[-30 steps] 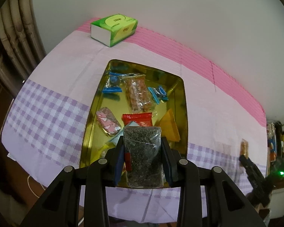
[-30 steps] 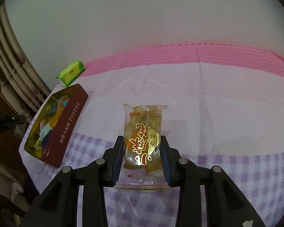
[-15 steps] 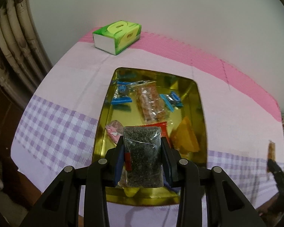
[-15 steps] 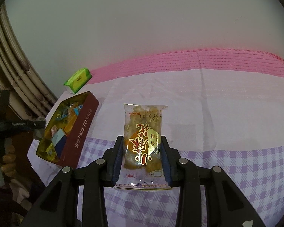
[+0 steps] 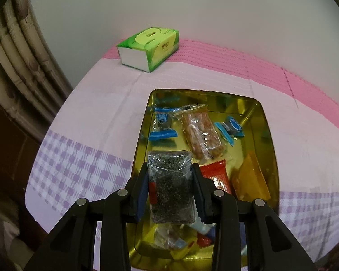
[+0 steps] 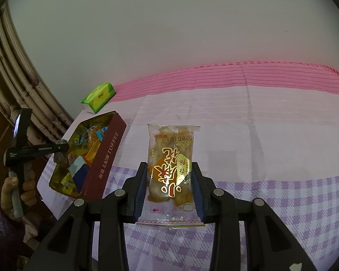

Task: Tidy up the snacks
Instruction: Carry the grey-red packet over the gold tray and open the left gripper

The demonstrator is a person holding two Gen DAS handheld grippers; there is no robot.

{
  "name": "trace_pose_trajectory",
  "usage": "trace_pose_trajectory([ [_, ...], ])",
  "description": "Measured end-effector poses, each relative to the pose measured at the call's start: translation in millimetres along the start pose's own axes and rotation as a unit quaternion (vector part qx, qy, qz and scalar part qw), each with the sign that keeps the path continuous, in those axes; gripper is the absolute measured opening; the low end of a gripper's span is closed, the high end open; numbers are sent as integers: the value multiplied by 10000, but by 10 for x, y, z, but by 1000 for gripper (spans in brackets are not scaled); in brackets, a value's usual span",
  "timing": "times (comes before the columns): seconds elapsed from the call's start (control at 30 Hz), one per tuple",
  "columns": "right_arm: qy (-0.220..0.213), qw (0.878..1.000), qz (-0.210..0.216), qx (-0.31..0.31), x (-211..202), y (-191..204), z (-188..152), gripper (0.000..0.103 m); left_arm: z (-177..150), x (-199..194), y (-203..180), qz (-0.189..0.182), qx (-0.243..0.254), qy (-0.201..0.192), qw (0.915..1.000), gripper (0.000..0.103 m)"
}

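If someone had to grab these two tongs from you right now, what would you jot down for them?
Left tongs: shut on the dark seed bar, held over the gold tin.
Right tongs: shut on the clear pastry packet, above the tablecloth, to the right of the tin.
Done: several snacks already lie in the tin.
Left: drop both packets in.
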State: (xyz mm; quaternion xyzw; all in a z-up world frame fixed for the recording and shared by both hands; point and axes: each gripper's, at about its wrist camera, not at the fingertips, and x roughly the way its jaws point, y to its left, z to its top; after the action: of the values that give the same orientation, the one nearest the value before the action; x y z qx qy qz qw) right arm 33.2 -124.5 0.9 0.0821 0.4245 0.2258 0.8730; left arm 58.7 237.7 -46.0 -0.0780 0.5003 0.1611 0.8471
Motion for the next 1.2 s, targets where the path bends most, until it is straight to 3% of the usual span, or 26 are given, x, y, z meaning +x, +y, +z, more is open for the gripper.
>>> trace_pose_trajectory([
  [0.6, 36, 9999, 95, -28, -8, 58, 13, 34, 105, 245, -19, 326, 208, 66, 9992, 36],
  [1.2, 72, 9999, 141, -56, -28, 89, 30, 34, 141, 269, 20, 374, 191, 33, 9991, 36],
])
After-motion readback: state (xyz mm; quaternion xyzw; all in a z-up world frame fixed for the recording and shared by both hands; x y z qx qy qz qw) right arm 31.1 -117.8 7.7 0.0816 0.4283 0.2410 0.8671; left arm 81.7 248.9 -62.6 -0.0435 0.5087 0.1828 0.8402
